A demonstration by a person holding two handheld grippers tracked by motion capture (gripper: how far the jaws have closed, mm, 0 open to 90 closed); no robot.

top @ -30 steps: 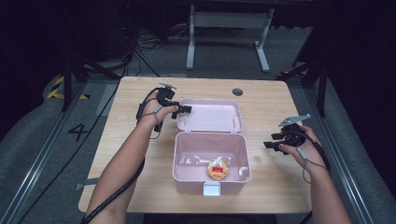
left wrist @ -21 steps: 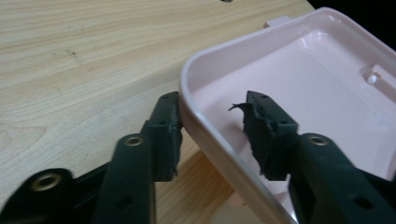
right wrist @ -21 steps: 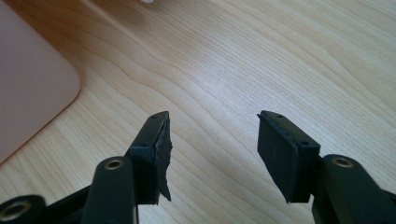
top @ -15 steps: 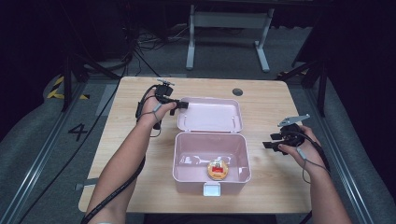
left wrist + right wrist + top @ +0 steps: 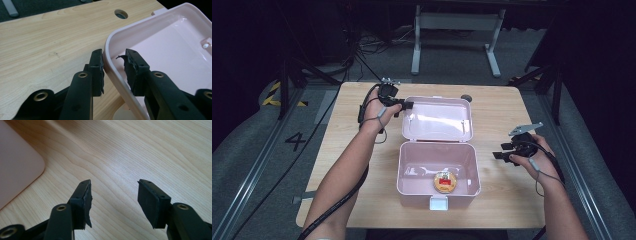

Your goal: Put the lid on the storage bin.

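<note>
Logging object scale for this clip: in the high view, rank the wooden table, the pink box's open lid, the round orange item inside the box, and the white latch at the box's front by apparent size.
1. Wooden table
2. Open lid
3. Round orange item and white latch: they look about alike, so I leave them unranked.
</note>
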